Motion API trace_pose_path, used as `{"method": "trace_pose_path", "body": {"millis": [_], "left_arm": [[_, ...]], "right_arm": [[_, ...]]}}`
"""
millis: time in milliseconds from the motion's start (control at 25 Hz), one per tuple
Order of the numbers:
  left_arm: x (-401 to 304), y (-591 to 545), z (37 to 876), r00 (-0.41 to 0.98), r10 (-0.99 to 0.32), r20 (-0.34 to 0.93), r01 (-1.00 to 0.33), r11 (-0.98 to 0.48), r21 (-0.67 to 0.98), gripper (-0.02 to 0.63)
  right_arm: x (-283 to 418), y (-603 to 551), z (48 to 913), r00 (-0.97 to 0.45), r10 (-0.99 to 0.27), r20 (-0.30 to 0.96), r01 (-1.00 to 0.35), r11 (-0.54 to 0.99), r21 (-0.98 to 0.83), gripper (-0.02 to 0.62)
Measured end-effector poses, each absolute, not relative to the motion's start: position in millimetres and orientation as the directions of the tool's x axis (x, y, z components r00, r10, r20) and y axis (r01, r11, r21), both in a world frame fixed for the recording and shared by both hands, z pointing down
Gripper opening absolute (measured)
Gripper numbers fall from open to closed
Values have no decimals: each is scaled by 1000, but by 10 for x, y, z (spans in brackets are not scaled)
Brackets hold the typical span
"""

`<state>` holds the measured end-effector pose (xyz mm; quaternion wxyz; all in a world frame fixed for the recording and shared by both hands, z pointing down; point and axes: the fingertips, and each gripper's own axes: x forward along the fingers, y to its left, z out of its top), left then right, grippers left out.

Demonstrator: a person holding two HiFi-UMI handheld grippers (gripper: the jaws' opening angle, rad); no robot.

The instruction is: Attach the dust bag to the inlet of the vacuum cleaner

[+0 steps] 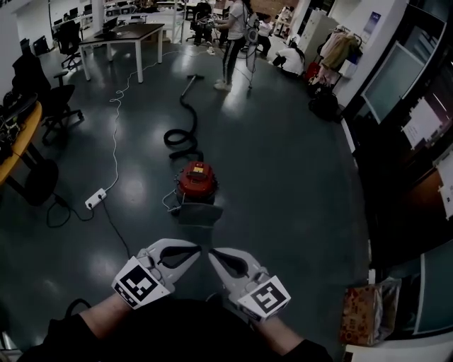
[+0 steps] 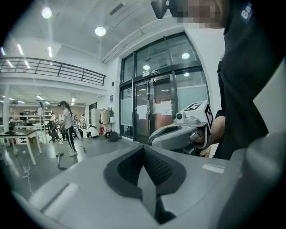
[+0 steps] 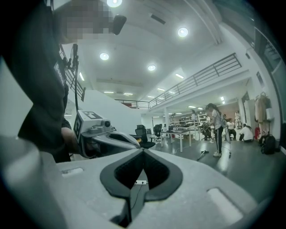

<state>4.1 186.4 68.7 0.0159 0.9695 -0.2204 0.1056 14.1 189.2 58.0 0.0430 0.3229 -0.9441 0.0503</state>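
Head view: your left gripper (image 1: 195, 249) and right gripper (image 1: 212, 254) are clenched, empty. At twelve o'clock, the vacuum cleaner (image 1: 196, 178) touches a grey sheet (image 1: 199, 213); fit unclear, so judge it up close.

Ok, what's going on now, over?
Both shut and empty: left gripper, right gripper, tips close together. Red vacuum on the floor ahead, grey bag lying before it, untouched. Power strip off to its left.

No text fully legible, white letters (image 2: 246, 11) starting with "B" on a dark shirt (image 2: 254, 67), cut off at the edge, paper sheets (image 2: 165, 108) on the glass door (image 2: 154, 123), print too small, small sign (image 2: 153, 71) above the door unreadable, yellow label (image 1: 199, 168) on the red vacuum (image 1: 196, 184) too small to read
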Motion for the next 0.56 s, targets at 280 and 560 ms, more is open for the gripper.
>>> {"method": "trace_pose_path", "body": {"millis": [280,560], "left_arm": [[-3,1925,723,876,-431,216,-438,-899,-16,2],[2,1980,656,876,-433,213,-438,-898,-22,2]], "right_arm": [[165,1925,632,-772,-620,142,-632,772,-69,0],[142,1980,547,-774,-620,124,-630,773,-70,0]]}}
